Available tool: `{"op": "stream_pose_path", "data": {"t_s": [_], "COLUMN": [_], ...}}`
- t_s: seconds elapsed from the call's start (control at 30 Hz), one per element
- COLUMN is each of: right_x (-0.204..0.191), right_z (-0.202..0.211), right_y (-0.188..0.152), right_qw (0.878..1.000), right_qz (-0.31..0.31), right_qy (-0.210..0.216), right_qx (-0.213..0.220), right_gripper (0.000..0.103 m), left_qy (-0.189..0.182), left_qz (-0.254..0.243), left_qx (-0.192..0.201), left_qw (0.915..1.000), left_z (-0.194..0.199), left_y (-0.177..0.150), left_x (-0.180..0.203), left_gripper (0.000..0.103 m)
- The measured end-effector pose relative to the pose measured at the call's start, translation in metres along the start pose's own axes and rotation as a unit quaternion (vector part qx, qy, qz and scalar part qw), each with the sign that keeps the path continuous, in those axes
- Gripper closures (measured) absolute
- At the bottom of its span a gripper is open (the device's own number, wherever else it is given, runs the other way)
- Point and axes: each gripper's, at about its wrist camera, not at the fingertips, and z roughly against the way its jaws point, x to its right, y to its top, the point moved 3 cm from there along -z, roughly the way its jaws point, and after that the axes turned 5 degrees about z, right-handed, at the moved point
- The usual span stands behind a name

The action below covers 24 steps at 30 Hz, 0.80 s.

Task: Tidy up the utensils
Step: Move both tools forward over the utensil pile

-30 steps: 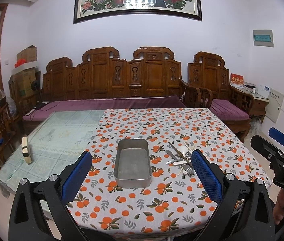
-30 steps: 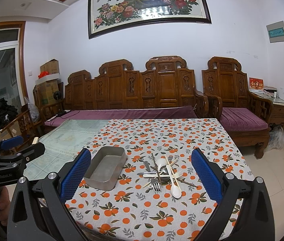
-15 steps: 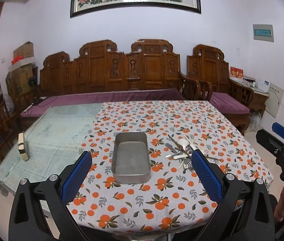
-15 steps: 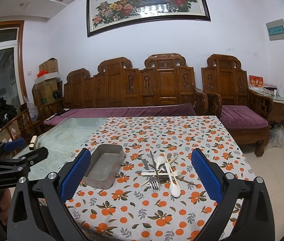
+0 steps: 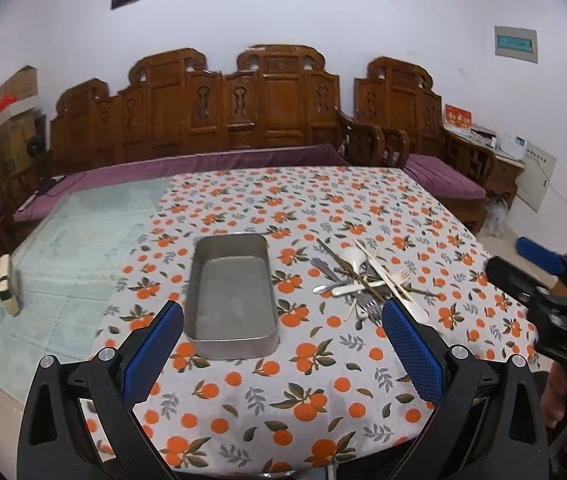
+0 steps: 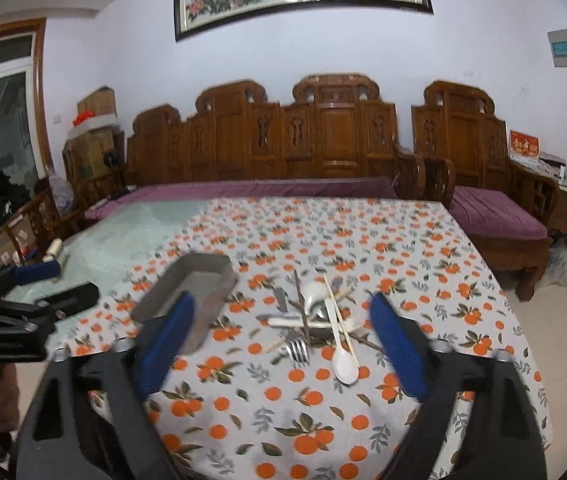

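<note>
Right gripper [image 6: 279,344]: your jaws stand apart with nothing between them, and they have just been closing a little; they hang above the near part of the tablecloth [image 6: 323,408]

Left gripper [image 5: 283,340]: your jaws are spread wide, nothing held, framing the near end of the metal tray [image 5: 232,296]

Utensil pile [image 6: 315,320]: lies straight ahead of your right gripper and just beyond its tips, so your right hand looks the nearer one. From your left gripper the pile sits ahead and to the right, beside the tray

White spoon [image 6: 339,340]: top of the pile, long axis running roughly away from you, bowl toward you. Judged the easiest first pick; your jaws already sit across its handle line

Fork [image 6: 297,350]: tines toward you, just left of the spoon bowl, partly under other pieces

Chopsticks and remaining cutlery: crossed and overlapping; lifting one may drag another

Tray: empty, long axis pointing away from you, left of the pile, close beside it

Room: bare cloth on the near side and to the right of the pile; the table's near edge lies under both grippers
</note>
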Motion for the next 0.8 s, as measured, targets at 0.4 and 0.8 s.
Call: {"op": "stream_pose_path", "data": {"t_s": [0.4, 0.8], "right_x": [0.06, 0.101], "right_z": [-0.087, -0.149], "right_y": [-0.048, -0.08], "right_qw": [0.996, 0.993], "right_qz": [-0.009, -0.019], "right_qy": [-0.017, -0.004], "right_qx": [-0.087, -0.116], "right_gripper": [0.05, 0.05], "left_qy": [-0.021, -0.034], "left_qz": [-0.041, -0.052], "left_qx": [-0.051, -0.1], "left_qw": [0.9976, 0.993], "left_z": [-0.059, -0.13], "left_y": [-0.006, -0.011], "left_x": [0.033, 0.072], "left_gripper": [0.007, 0.014]}}
